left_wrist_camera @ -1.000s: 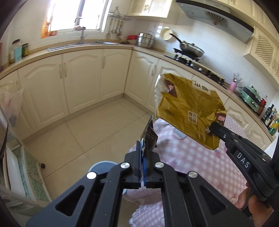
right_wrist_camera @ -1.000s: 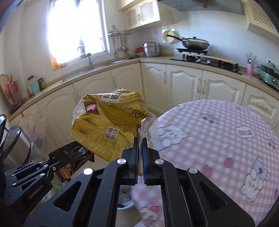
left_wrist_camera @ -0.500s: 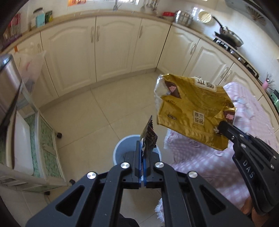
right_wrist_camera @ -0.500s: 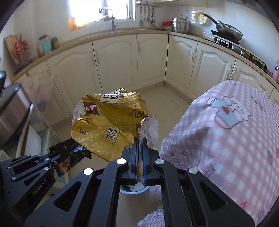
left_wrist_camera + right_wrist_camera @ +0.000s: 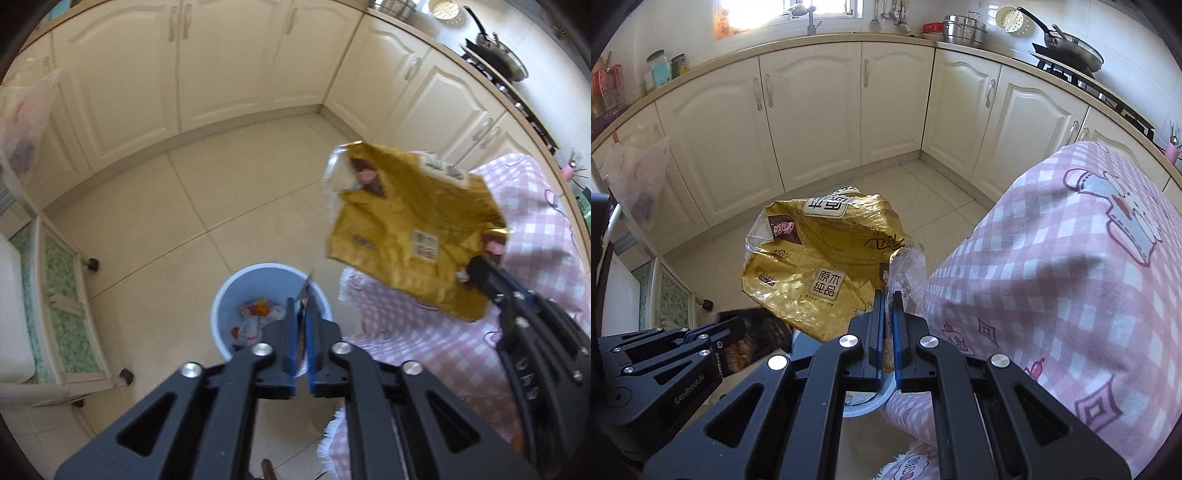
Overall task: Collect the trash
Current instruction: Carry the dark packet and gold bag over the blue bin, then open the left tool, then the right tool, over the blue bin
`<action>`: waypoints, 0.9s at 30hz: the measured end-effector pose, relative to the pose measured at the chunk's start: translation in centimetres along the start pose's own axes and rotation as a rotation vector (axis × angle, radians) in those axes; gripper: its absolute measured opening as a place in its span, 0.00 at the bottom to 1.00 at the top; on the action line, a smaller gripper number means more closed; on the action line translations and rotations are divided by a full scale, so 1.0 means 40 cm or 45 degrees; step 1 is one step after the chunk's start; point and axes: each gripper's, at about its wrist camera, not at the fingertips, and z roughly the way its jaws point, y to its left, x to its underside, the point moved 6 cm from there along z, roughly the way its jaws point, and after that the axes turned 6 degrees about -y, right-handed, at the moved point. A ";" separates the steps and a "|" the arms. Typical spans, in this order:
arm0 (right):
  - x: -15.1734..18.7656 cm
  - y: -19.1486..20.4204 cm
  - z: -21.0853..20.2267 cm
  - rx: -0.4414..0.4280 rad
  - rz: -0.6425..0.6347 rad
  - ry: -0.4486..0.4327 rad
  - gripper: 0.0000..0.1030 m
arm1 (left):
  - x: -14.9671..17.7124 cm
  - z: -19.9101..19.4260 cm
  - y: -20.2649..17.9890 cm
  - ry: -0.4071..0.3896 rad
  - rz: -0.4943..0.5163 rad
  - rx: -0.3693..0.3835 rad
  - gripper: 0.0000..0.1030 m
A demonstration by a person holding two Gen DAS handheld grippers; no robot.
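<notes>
My left tongs (image 5: 302,328) have just been opening, the dark wrapper (image 5: 305,295) loose between them above the bin (image 5: 225,295) at twelve o'clock; my right tongs (image 5: 888,314) clench the gold bag (image 5: 820,266); I should centre it over the bin before releasing.

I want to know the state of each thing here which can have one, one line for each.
left gripper: jaws just opening, dark wrapper loose between them
right gripper: shut on gold bag
gold bag: crumpled, hanging in the air
blue bin: open, some trash inside
cabinet doors: closed
</notes>
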 end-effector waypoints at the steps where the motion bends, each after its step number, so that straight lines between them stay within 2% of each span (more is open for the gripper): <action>1: 0.001 0.000 0.006 -0.002 0.002 0.005 0.03 | -0.003 0.004 -0.003 0.001 -0.001 0.003 0.41; 2: 0.004 0.002 0.009 -0.003 0.000 0.007 0.03 | -0.004 0.003 -0.007 -0.005 0.003 -0.007 0.52; 6: 0.009 0.008 0.019 -0.016 -0.006 0.018 0.03 | -0.008 -0.009 -0.008 -0.015 0.001 -0.033 0.53; 9: 0.006 0.012 0.028 -0.028 -0.007 0.031 0.03 | -0.003 -0.014 0.011 -0.001 -0.025 -0.064 0.65; 23: 0.035 0.060 0.067 -0.110 0.021 0.120 0.04 | 0.002 -0.040 0.066 -0.010 -0.060 -0.127 0.66; 27: 0.027 0.061 0.076 -0.125 0.042 0.106 0.13 | -0.006 -0.044 0.070 -0.015 -0.056 -0.144 0.67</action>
